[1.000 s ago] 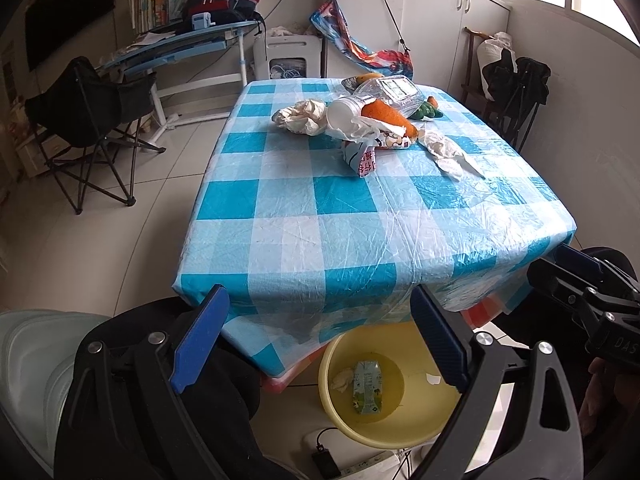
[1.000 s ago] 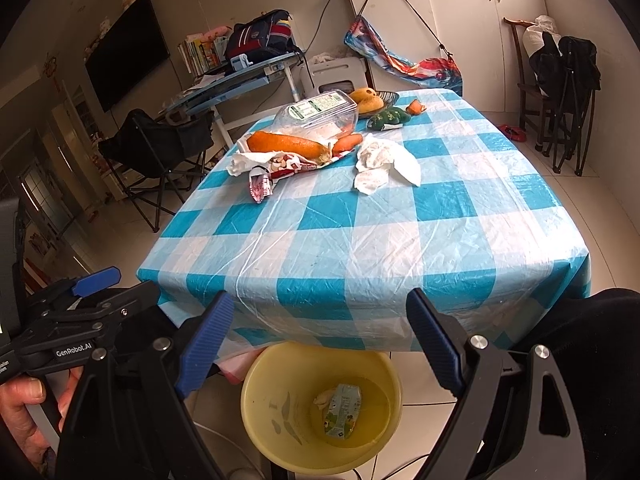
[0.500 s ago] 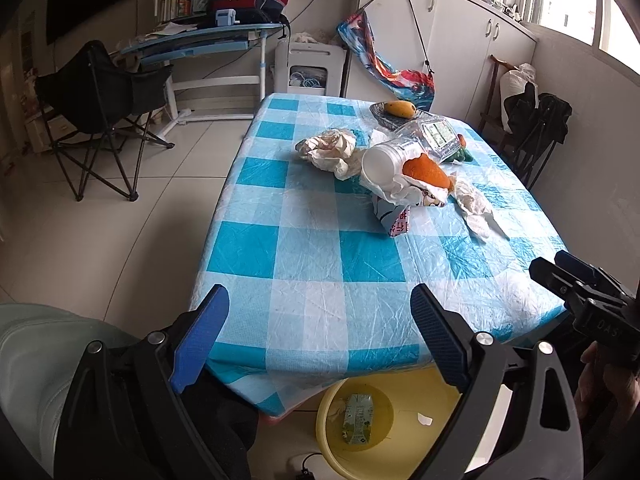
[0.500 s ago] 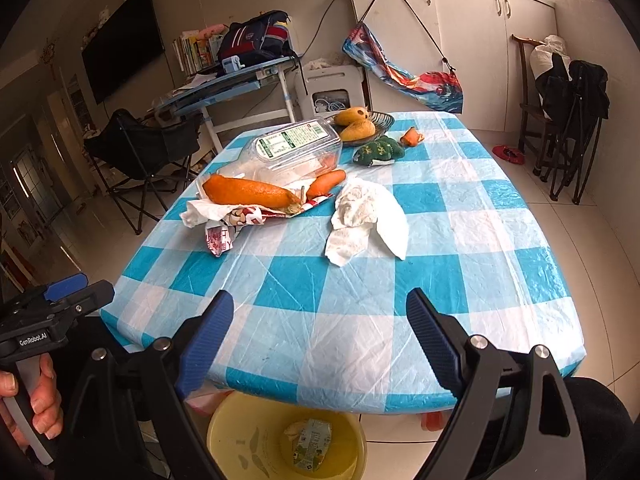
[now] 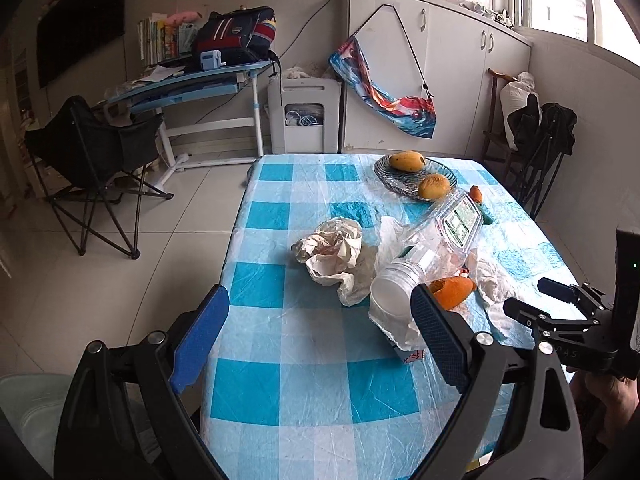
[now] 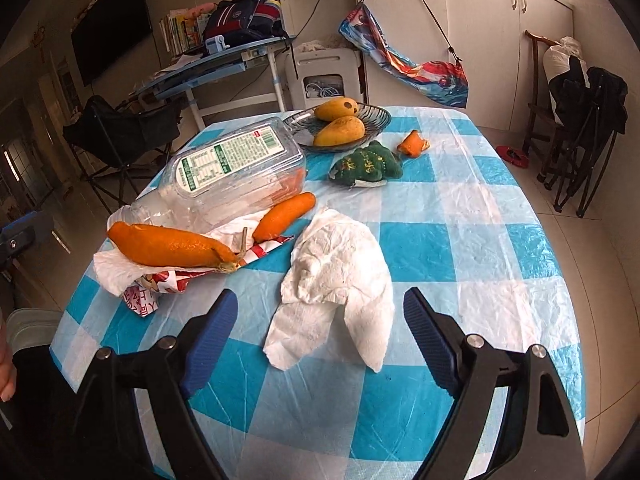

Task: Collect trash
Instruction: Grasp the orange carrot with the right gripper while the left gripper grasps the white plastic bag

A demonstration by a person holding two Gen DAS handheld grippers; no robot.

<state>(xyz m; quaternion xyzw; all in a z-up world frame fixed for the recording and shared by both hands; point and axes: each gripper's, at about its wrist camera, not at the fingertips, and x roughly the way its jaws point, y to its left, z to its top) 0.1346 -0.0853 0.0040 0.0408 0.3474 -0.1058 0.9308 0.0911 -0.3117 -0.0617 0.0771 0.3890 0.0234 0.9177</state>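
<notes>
1. Checked tablecloth [image 6: 460, 216] carries the trash.
2. Our right gripper [image 6: 320, 336], jaws narrowing on nothing, faces the white tissue [image 6: 340, 280] just ahead, long axis pointing away.
3. Our left gripper [image 5: 320, 340] is spread, empty; crumpled paper [image 5: 332, 252] probably lies farther.

On the blue-and-white checked tablecloth [image 6: 460, 208], a crumpled white paper towel [image 6: 336, 280] lies nearest. Left of it, an orange peel [image 6: 168, 245] rests on a red-and-white wrapper [image 6: 160, 284], with a clear plastic bottle [image 6: 232, 168] behind. Farther back sits a glass dish [image 6: 376, 120] holding two yellow mangoes [image 6: 340, 130].
</notes>
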